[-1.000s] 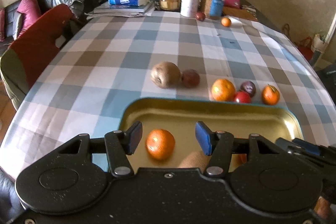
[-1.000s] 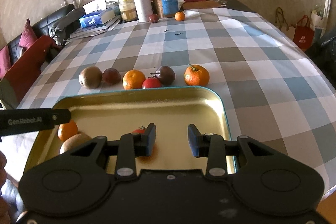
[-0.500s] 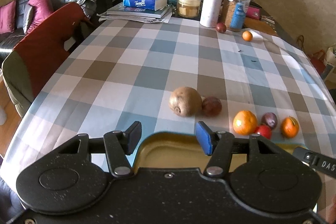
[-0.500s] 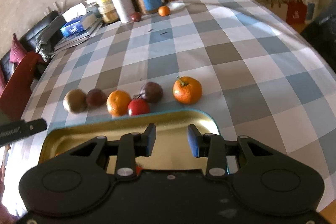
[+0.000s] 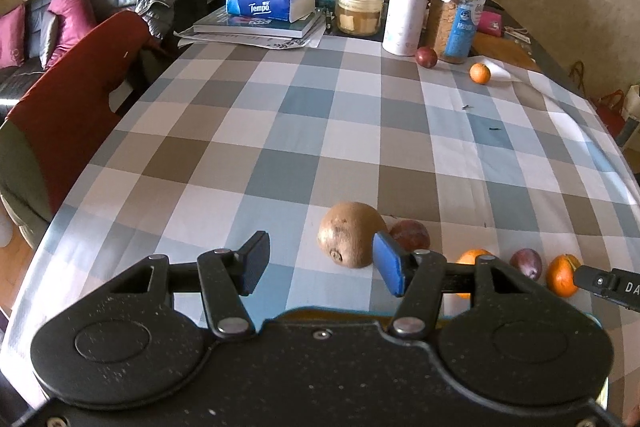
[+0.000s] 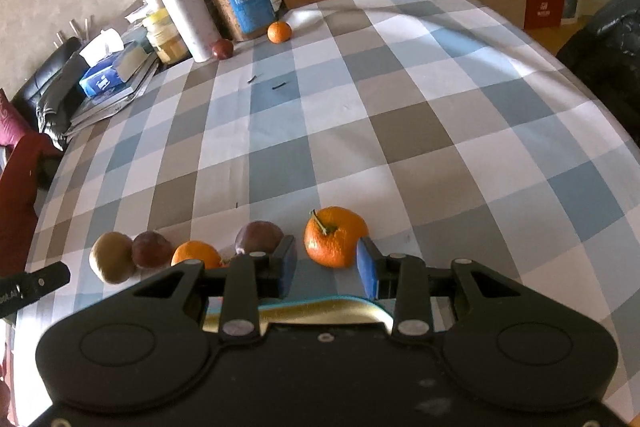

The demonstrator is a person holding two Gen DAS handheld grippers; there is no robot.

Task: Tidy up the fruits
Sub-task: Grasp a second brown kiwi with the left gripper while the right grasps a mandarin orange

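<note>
- My right gripper (image 6: 326, 267) hangs over the far rim of the gold tray (image 6: 320, 311), jaws parted. They have just been closing a little, with the stemmed orange (image 6: 335, 235) lined up in the gap but not yet pinched, judging by the space at each pad.
- My left gripper (image 5: 320, 265) is parted and empty. The kiwi (image 5: 350, 234) sits just ahead, off towards its right finger, so I'd need to shift that way to centre it.
- Beyond lies a row of fruit on the checked tablecloth (image 6: 360, 131): kiwi, plum (image 6: 152, 249), another orange (image 6: 196, 255), a dark plum (image 6: 258, 237), then my orange, all just outside the tray, handy for lifting in.
- Two more fruits wait far off by the jars.
</note>
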